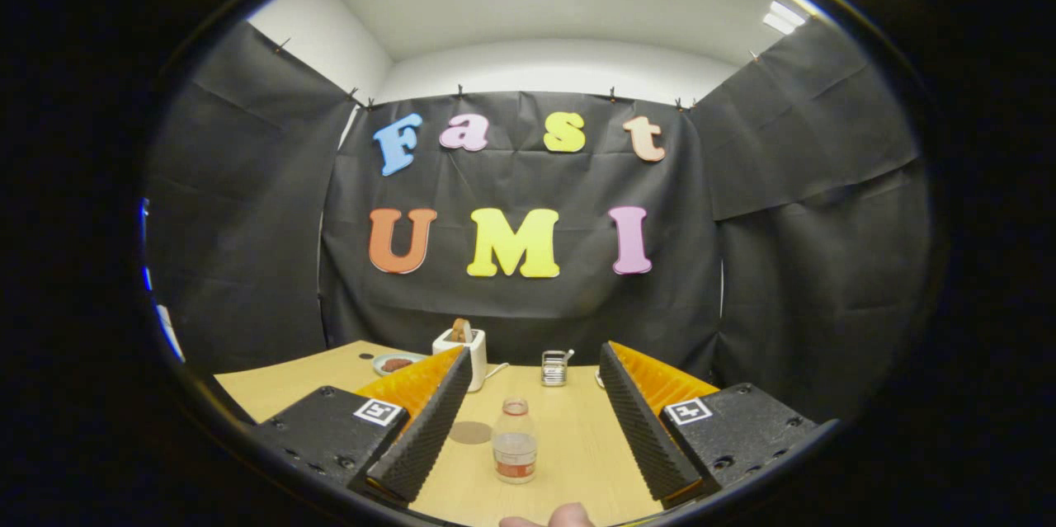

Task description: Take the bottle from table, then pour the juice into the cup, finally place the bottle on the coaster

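Observation:
A small clear bottle (pixel 515 440) with a red cap and a red band of juice at its base stands upright on the wooden table (pixel 569 428), between my two fingers and a little ahead of them. My gripper (pixel 535 420) is open, with its ribbed black pads (pixel 429 420) wide on either side and touching nothing. A round brown coaster (pixel 470 432) lies flat on the table just left of the bottle, close to the left finger. I cannot make out a cup with certainty.
At the table's far edge stand a white toaster (pixel 462 350) with bread in it, a small plate (pixel 396 363) with something red, and a small metal rack (pixel 554 367). A fingertip (pixel 561 517) shows at the near edge, below the bottle.

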`<state>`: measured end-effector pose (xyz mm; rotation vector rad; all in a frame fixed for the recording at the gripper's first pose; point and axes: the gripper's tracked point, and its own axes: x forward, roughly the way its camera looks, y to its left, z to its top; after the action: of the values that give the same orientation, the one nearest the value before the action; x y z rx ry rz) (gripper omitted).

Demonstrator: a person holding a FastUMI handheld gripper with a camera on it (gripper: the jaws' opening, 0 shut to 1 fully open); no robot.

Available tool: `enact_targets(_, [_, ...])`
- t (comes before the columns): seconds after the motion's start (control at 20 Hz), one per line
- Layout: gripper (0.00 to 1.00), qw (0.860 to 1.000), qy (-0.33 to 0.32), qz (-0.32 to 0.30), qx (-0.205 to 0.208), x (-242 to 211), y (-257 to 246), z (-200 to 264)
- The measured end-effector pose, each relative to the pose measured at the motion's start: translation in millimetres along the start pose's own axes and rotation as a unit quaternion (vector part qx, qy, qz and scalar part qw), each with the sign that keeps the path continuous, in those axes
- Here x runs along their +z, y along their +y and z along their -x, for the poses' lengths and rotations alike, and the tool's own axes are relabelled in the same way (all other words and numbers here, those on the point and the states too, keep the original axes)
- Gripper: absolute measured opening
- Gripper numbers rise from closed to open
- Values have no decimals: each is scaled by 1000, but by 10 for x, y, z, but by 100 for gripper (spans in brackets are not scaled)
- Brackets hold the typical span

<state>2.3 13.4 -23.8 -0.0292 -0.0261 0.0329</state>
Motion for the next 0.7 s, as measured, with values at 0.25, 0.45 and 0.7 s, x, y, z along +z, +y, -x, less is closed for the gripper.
enact_targets(0.25, [100, 1000, 9, -10, 10, -281, 56, -101])
enact_targets(0.45, [100, 1000, 28, 2, 3, -693, 82, -241])
enact_targets(0.7, [100, 999, 53, -3, 12, -1194, 227, -385])
